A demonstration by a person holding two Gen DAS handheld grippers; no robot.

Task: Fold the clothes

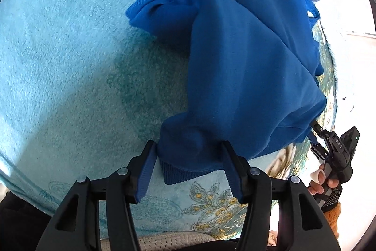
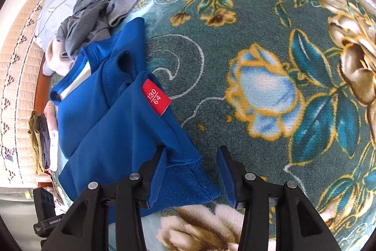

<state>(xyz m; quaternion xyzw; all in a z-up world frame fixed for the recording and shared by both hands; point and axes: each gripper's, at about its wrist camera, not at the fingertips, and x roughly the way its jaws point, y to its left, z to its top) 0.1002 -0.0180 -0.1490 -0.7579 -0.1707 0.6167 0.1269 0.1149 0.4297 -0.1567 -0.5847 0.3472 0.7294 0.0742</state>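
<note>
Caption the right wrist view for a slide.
Open right tongs straddle the ribbed hem of a blue sweatshirt on a floral blanket.

A plush teal blanket (image 2: 258, 51) with gold and white flowers covers the bed. At its far edge sits a cream quilted cushion (image 2: 16, 77) with a dark zigzag pattern, beside a strip of reddish wood (image 2: 43, 73).

A red tag (image 2: 155, 98) sewn on the blue sweatshirt (image 2: 98, 124) reads "130/64" in white, the two numbers set one over the other with a line between. Well to the left of that tag, at the picture's lower edge, a black device (image 2: 48, 220) bears small white lettering that starts "Gen" and blurs beyond that
</note>
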